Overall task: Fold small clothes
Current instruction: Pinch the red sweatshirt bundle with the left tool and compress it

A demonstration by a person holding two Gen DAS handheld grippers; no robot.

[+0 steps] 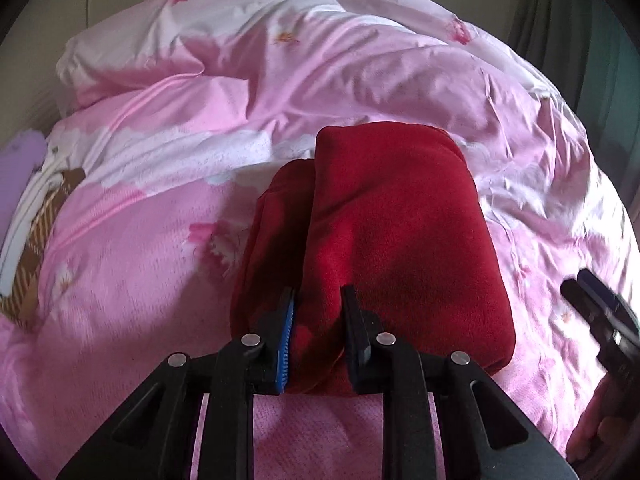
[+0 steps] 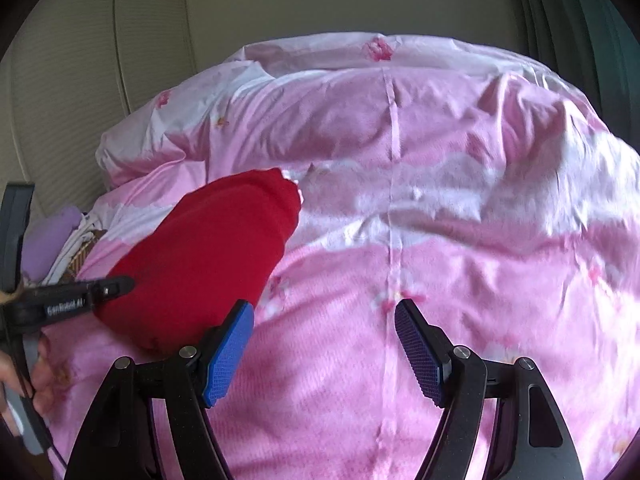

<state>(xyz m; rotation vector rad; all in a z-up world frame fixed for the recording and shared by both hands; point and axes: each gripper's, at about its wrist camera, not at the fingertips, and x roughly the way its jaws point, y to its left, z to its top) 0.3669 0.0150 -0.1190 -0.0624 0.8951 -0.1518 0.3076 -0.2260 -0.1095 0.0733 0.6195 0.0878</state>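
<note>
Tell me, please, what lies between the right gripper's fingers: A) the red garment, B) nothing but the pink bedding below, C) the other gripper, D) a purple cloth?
B: the right gripper stands wide open over bare pink bedding, with the red garment off to its side.

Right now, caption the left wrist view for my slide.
Left gripper pinching the near edge of a folded red garment on a pink floral duvet.
</note>
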